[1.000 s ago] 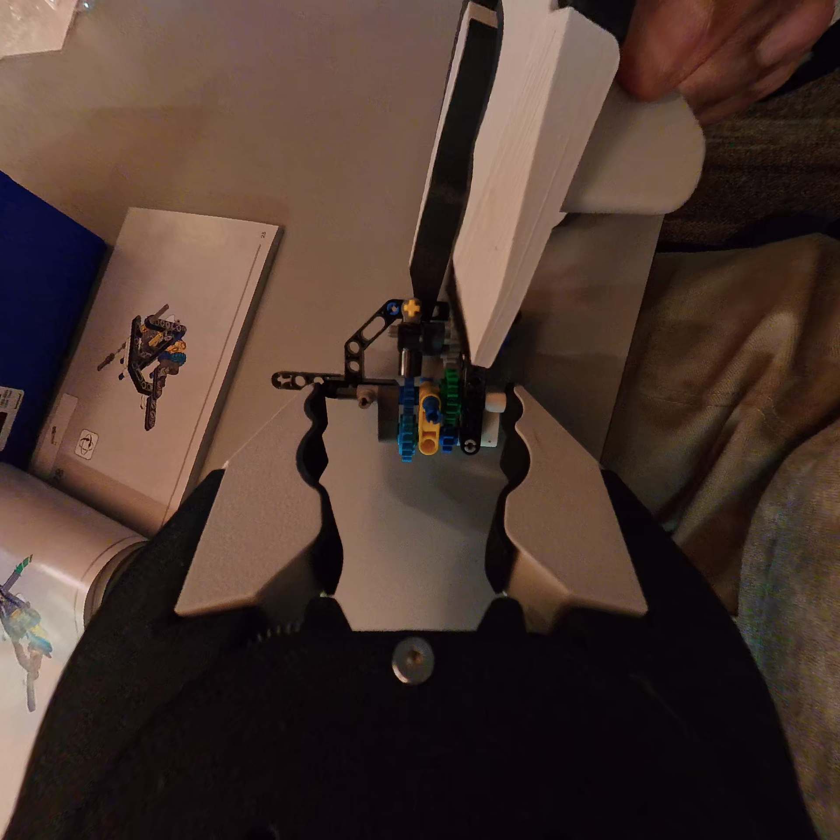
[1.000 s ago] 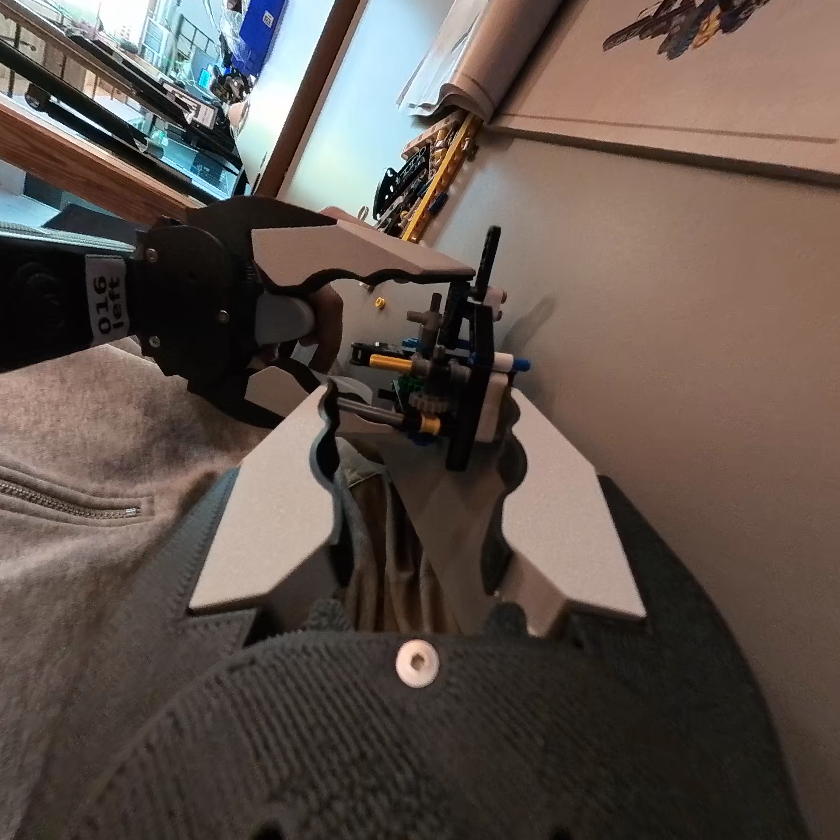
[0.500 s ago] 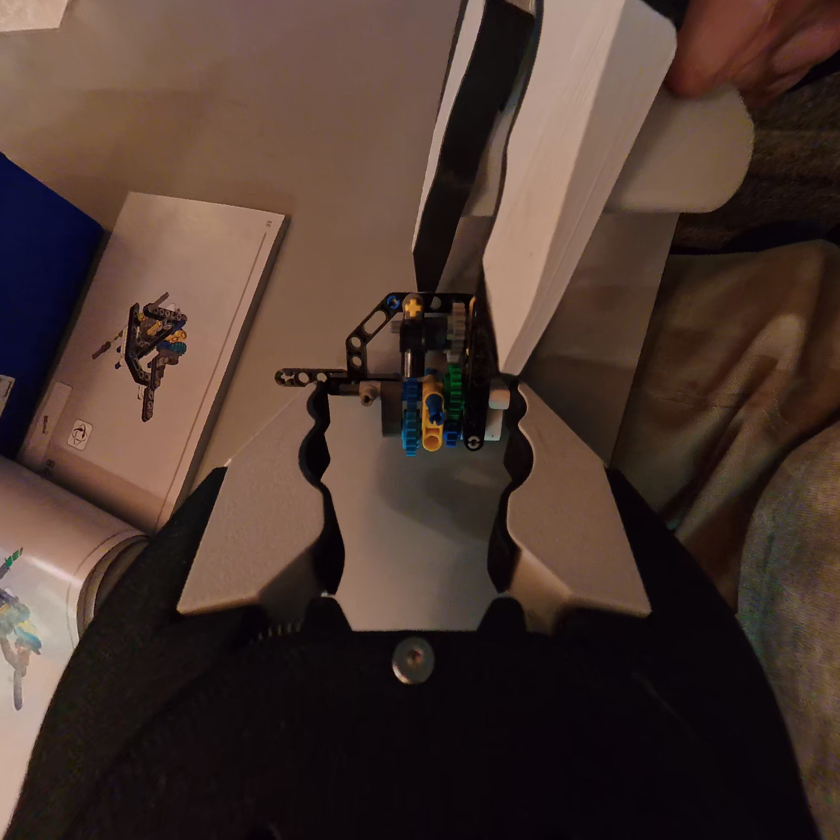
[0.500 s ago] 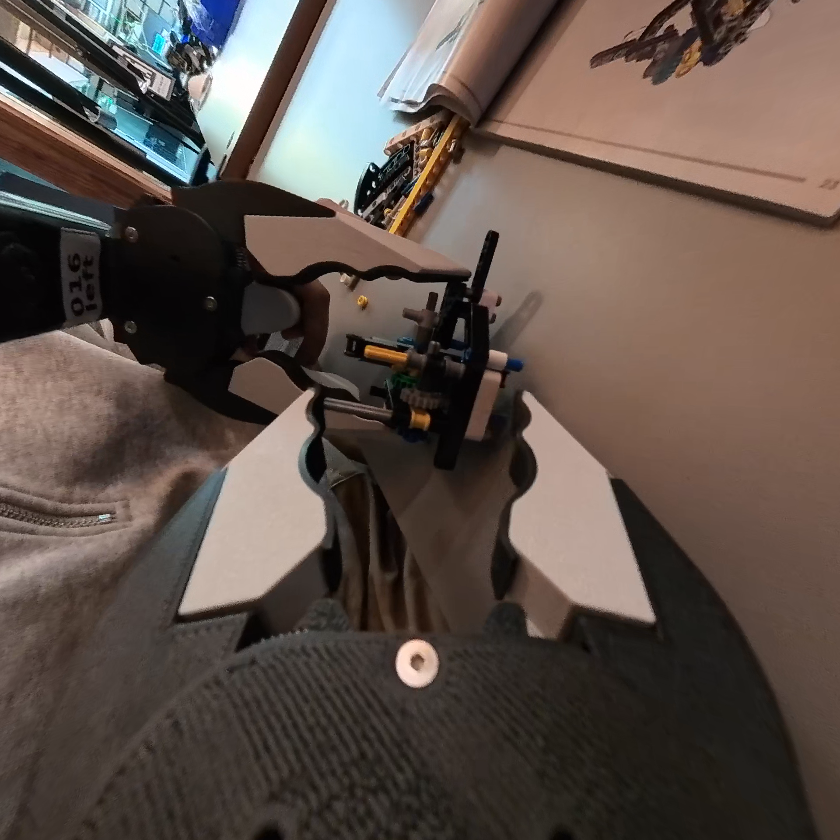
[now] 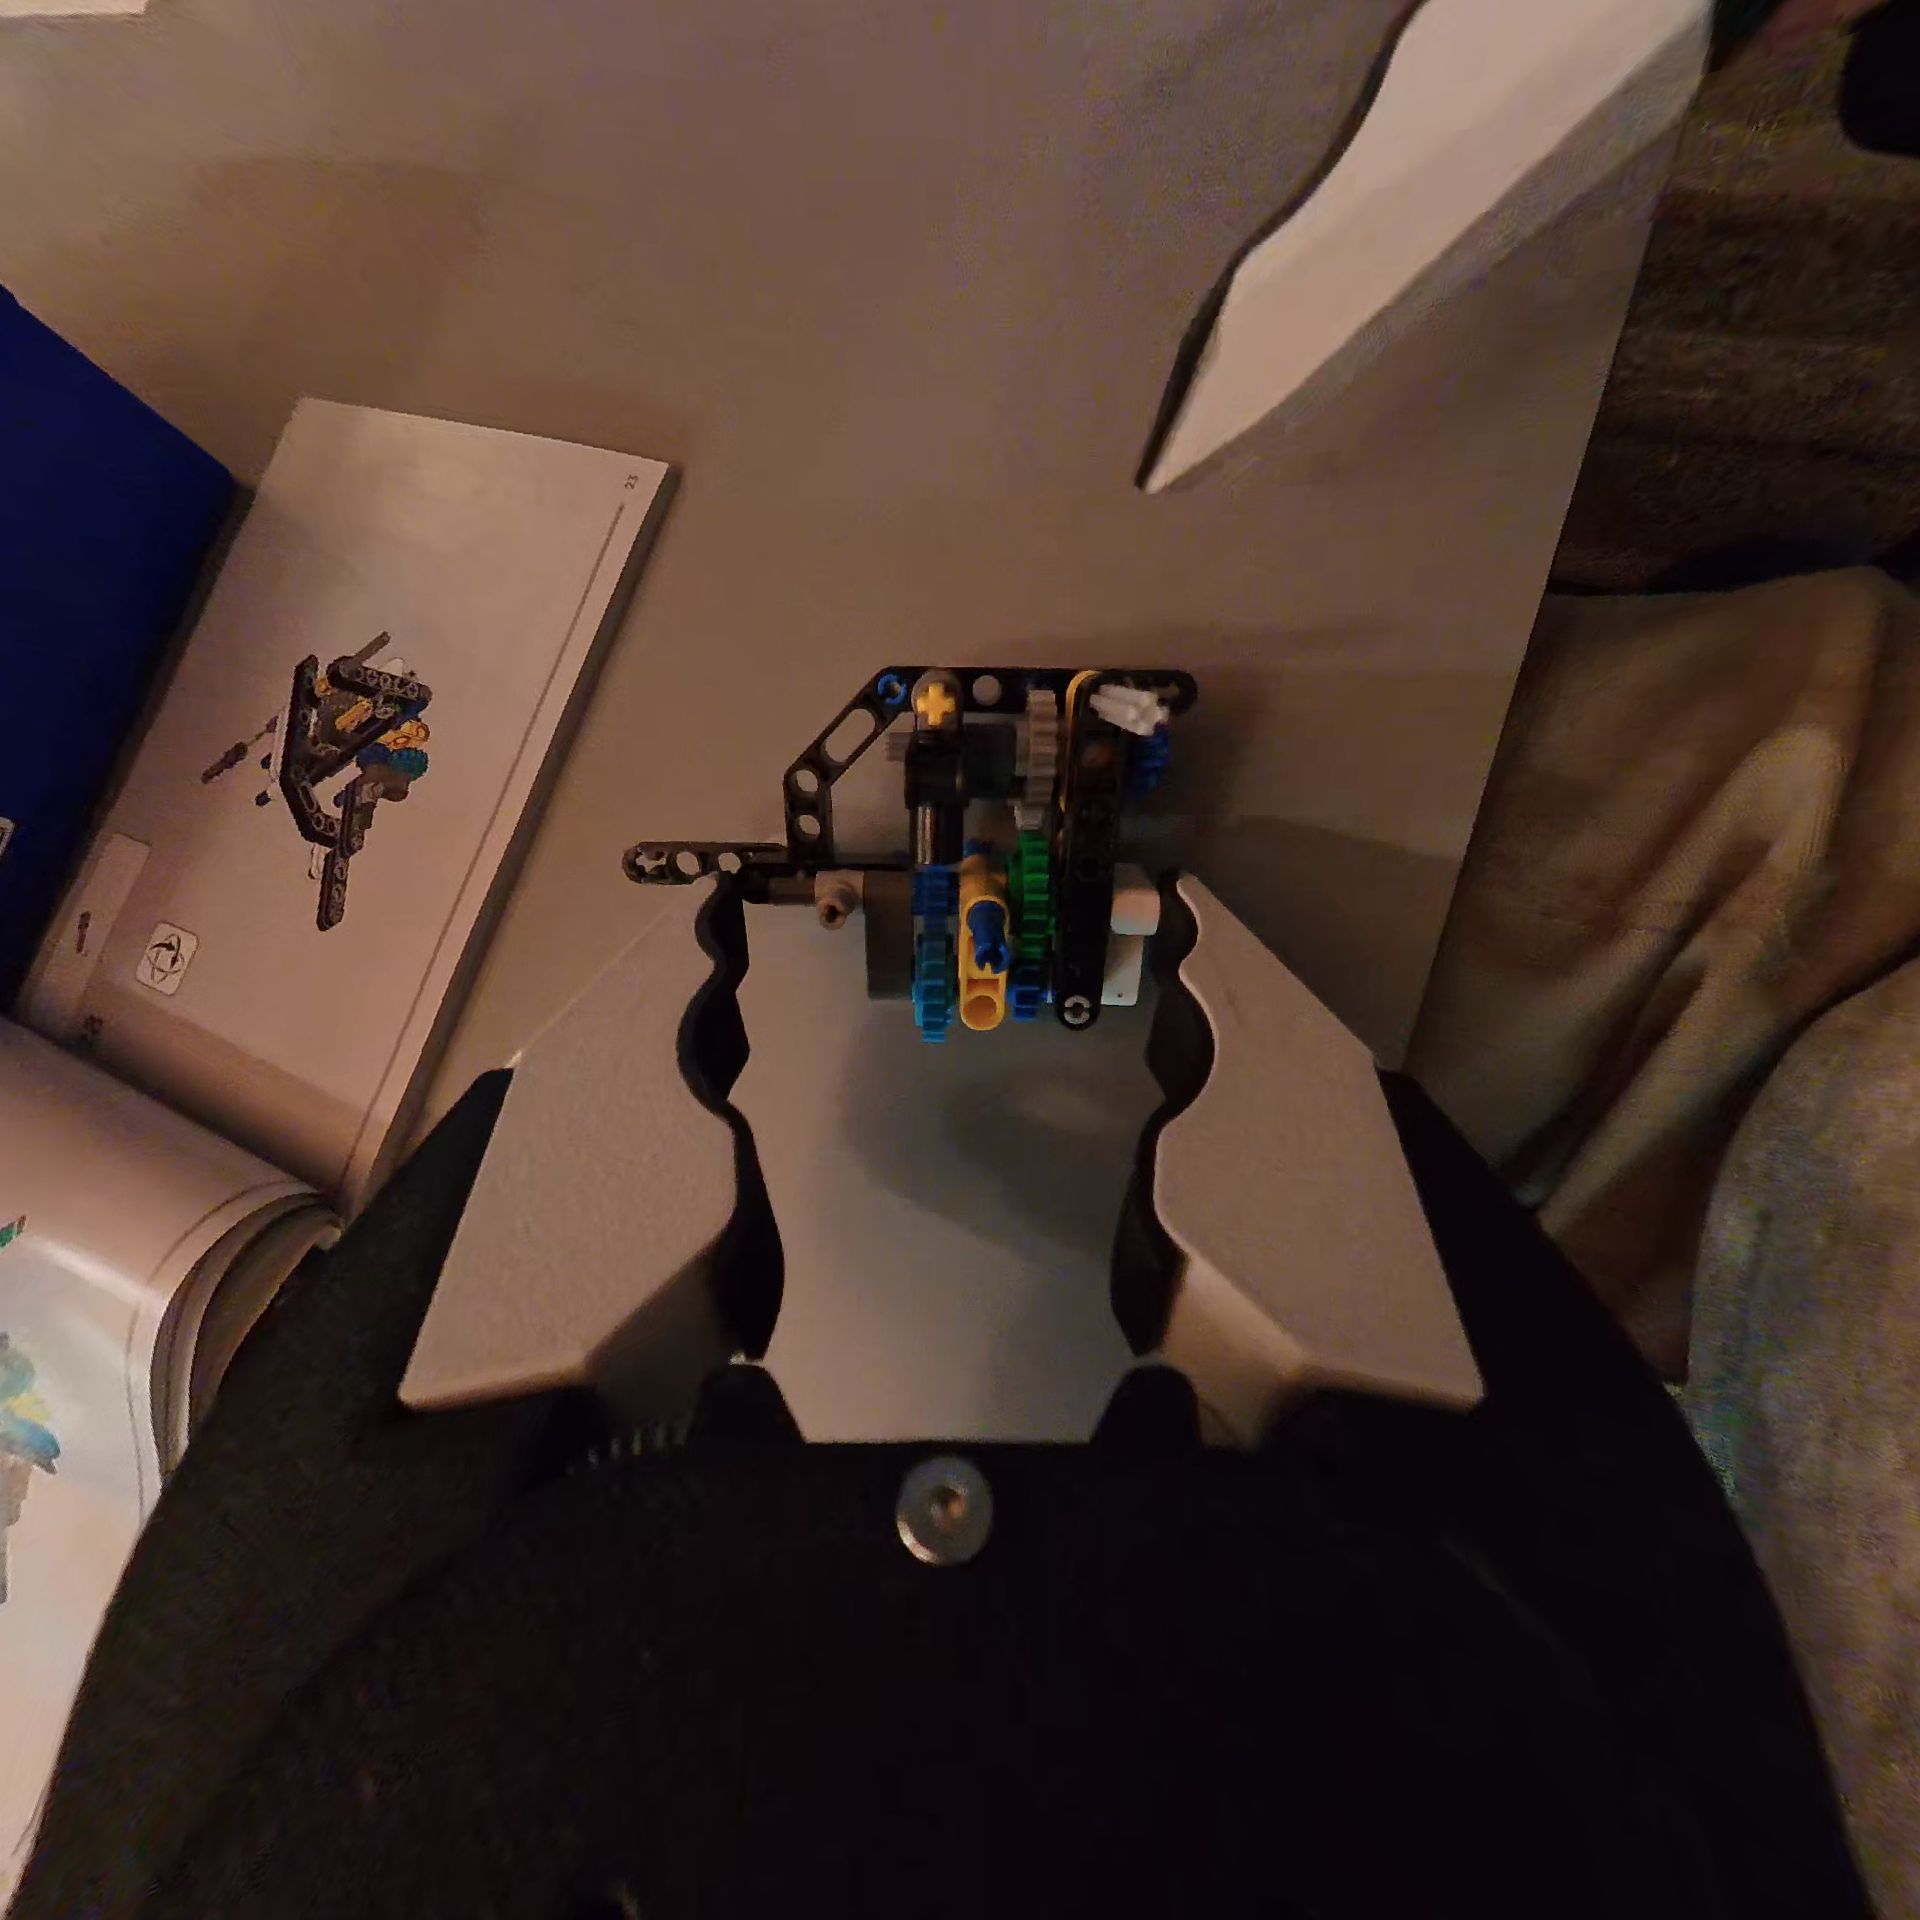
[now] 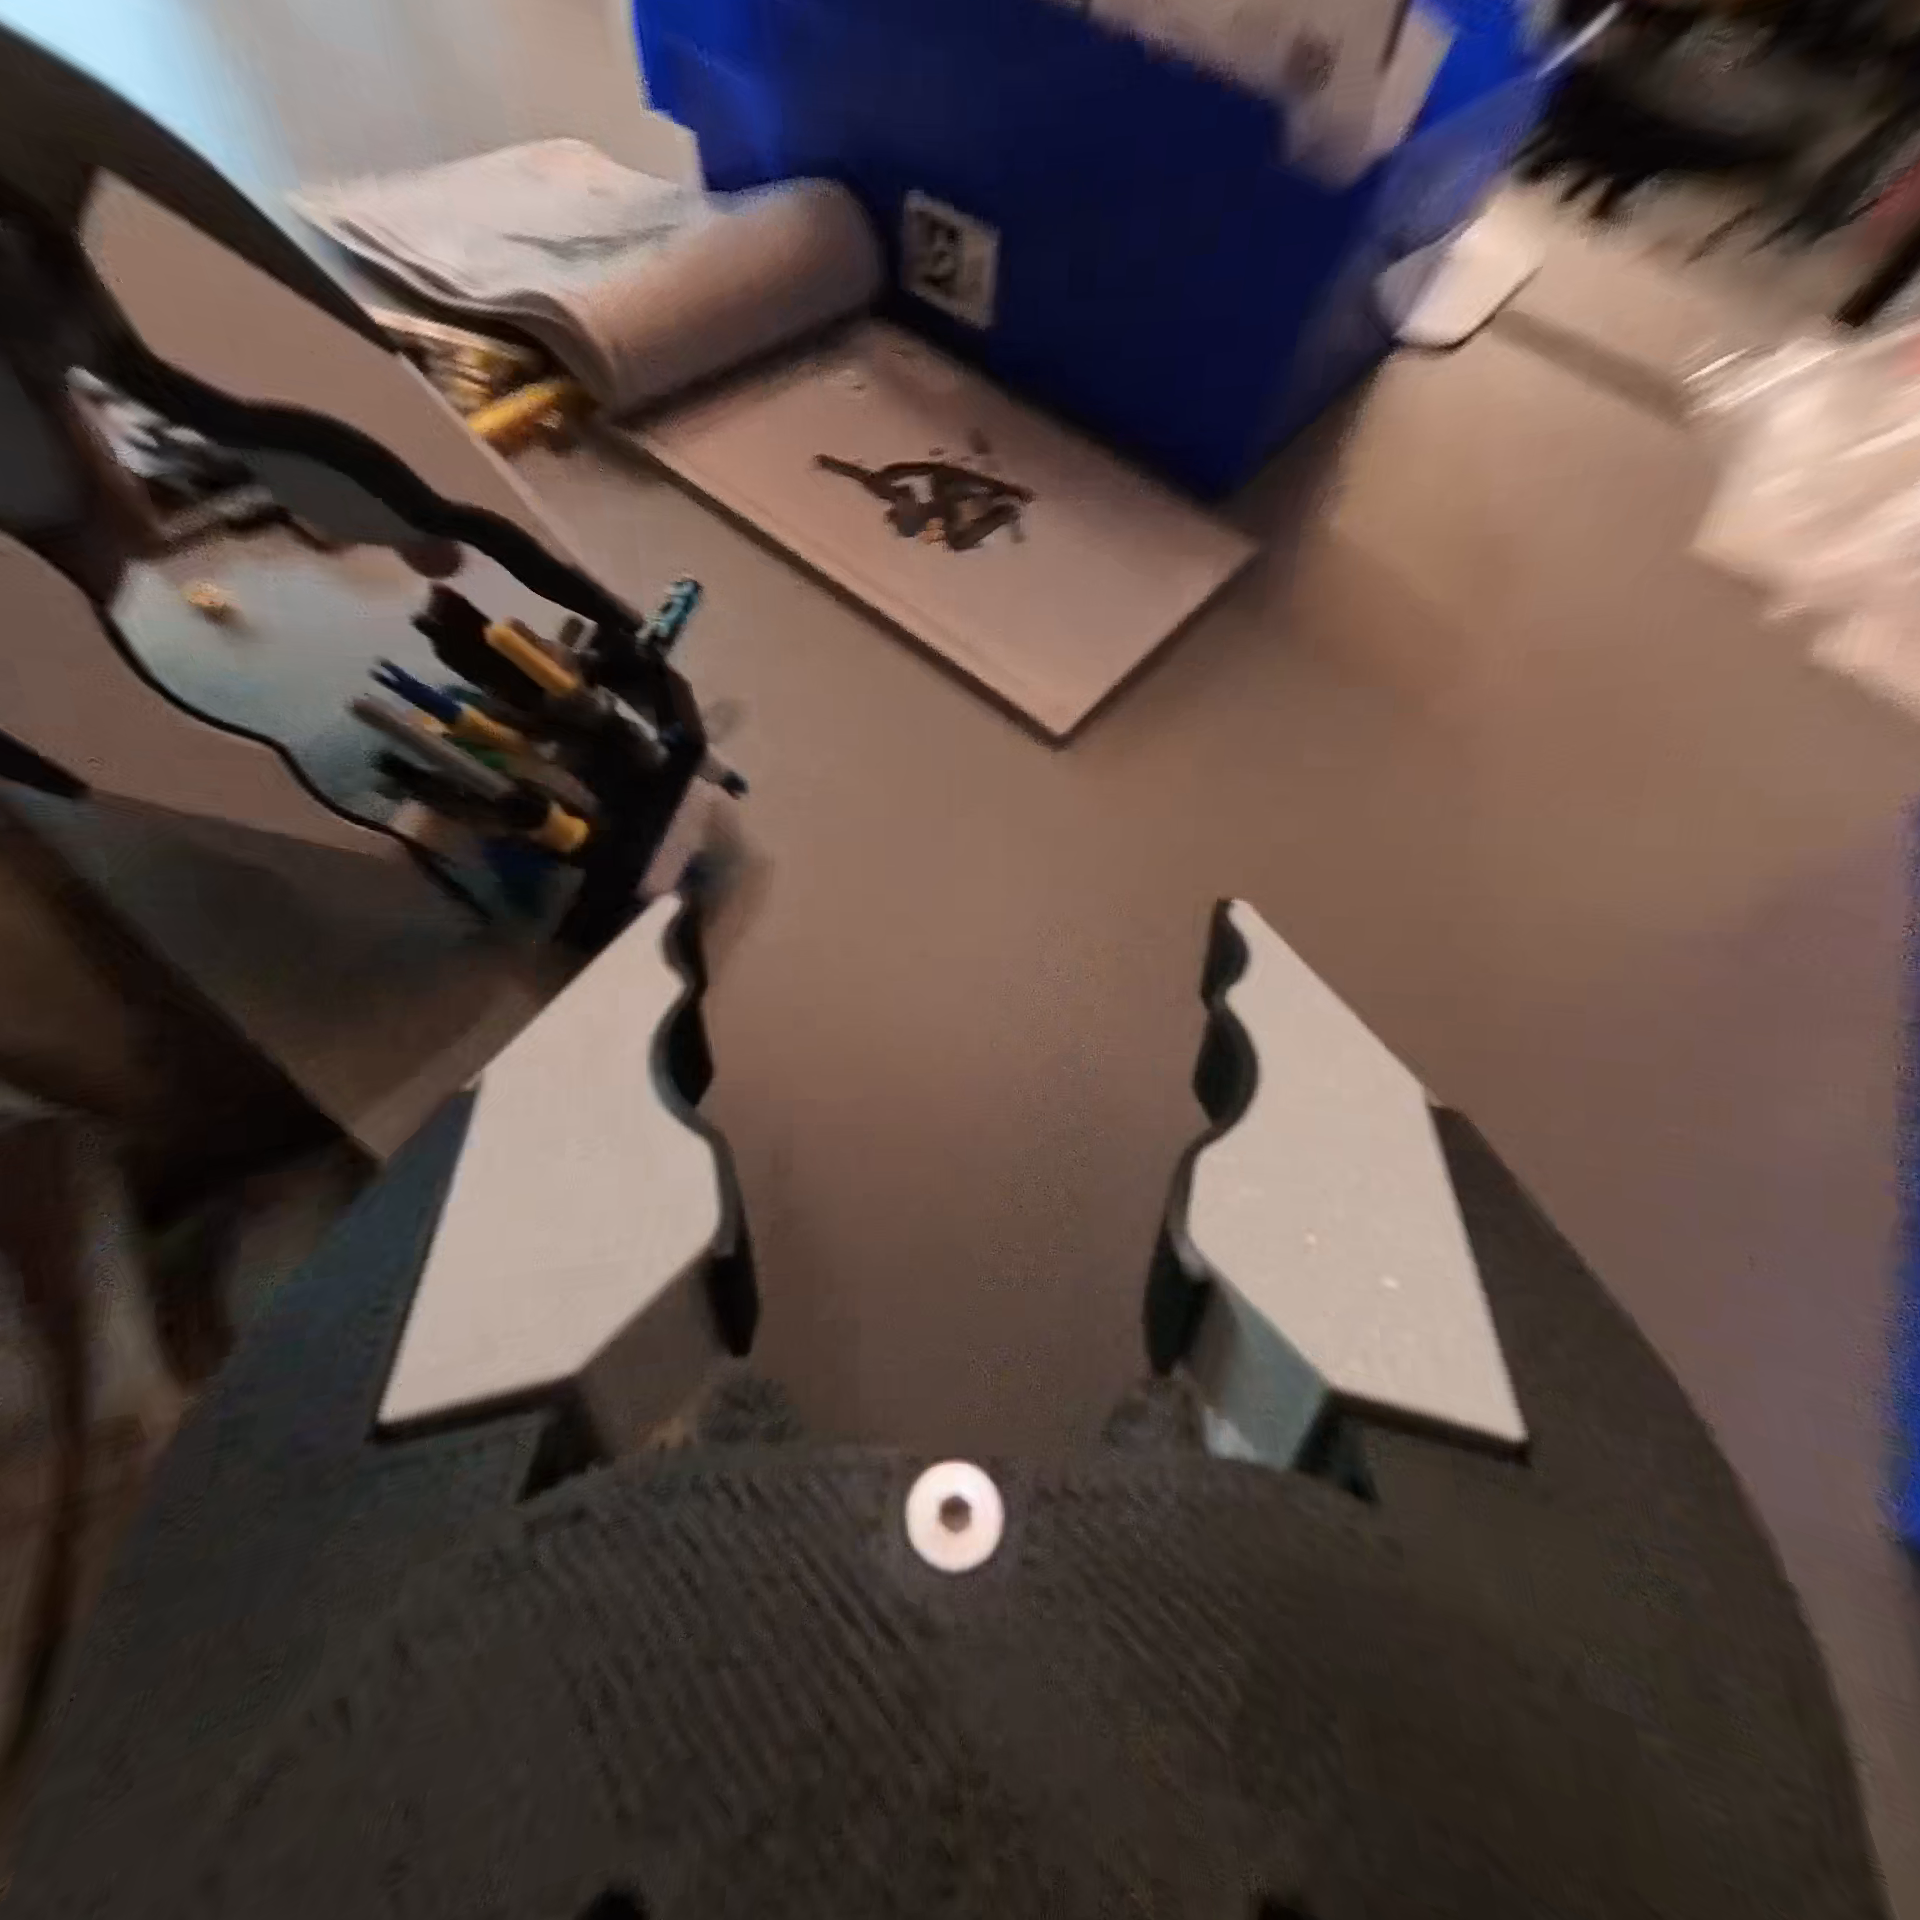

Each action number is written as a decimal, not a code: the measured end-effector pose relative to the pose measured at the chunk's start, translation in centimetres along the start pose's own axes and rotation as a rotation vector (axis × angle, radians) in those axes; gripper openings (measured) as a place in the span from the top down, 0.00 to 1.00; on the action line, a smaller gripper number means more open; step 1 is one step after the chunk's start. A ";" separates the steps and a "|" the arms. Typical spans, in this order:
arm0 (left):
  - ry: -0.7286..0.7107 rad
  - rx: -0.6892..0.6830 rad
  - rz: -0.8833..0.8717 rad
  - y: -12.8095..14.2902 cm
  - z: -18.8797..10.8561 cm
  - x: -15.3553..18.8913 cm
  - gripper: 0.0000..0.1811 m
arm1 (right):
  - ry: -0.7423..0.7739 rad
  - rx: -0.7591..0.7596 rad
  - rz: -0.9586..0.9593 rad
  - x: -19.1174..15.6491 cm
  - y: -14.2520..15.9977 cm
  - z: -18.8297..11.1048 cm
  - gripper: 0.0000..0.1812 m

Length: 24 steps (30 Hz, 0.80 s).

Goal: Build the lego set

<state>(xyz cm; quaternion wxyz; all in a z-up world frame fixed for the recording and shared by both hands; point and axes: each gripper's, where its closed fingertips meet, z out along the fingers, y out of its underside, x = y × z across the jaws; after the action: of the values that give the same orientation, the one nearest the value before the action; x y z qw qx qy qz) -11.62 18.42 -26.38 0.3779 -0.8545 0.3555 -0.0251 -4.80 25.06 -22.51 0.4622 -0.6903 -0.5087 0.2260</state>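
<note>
A small lego assembly (image 5: 1081, 831) of black beams, blue and green gears and yellow pins sits between the fingertips of my left gripper (image 5: 951, 894), just above the grey table (image 5: 935, 364). The left gripper is shut on it, touching a grey axle on one side and a white piece on the other. In the blurred right wrist view the assembly (image 6: 582, 727) shows at the left, inside the left gripper (image 6: 535, 748). My right gripper (image 6: 951, 914) is open and empty over bare table, right of the assembly. One of its fingers (image 5: 1403, 239) shows at the top right.
An open instruction booklet (image 5: 343, 748) (image 6: 956, 540) lies on the table beside a blue box (image 5: 83, 623) (image 6: 1091, 260). A curled booklet (image 6: 623, 270) covers some loose yellow parts (image 6: 520, 405). The table edge and a person's clothing (image 5: 1714, 935) are on the right.
My right gripper has let go of the assembly, pulled back and swung away to the right. The left gripper still holds the assembly in about the same place.
</note>
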 end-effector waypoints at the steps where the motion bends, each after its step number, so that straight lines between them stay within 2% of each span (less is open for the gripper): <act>1: 0.000 0.001 0.002 0.0 0.0 0.0 0.57 | 0.059 0.034 -0.038 0.0 -0.1 -0.4 0.51; 2: 0.000 0.002 0.003 0.0 0.0 0.0 0.57 | 0.090 0.081 -0.055 -0.4 -0.3 -0.8 0.52; 4: -0.001 0.005 0.012 0.0 0.0 0.0 0.57 | 0.119 0.163 -0.053 -1.0 -0.8 -1.3 0.62; 6: -0.005 0.009 0.023 0.0 0.0 0.0 0.57 | 0.077 0.147 -0.007 -1.9 -0.6 -1.2 0.63; 7: -0.006 0.011 0.028 -0.1 0.0 0.0 0.57 | 0.045 0.141 0.036 -2.2 -0.6 -1.0 0.62; 10: -0.004 0.017 0.035 -0.1 0.1 0.0 0.57 | -0.064 0.142 0.171 -2.7 -1.0 -0.8 0.49; 13: -0.002 0.021 0.045 -0.1 0.1 -0.1 0.57 | -0.228 0.185 0.247 -4.1 -3.0 -1.2 0.48; 15: 0.003 0.021 0.052 0.0 0.1 -0.1 0.56 | -0.315 0.217 0.292 -5.0 -3.9 -1.2 0.34; 21: 0.009 0.014 0.062 -0.1 0.1 -0.1 0.56 | -0.500 0.167 0.439 -6.4 -3.8 -0.4 0.31; 24: 0.010 0.017 0.061 -0.1 0.2 -0.2 0.56 | -0.508 0.159 0.437 -6.5 -3.8 -0.2 0.31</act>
<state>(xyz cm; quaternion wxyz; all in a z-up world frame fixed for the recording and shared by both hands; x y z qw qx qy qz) -11.64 18.68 -26.42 0.3840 -0.8398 0.3832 -0.0210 -9.00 19.22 -20.10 0.3138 -0.6666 -0.4282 0.5233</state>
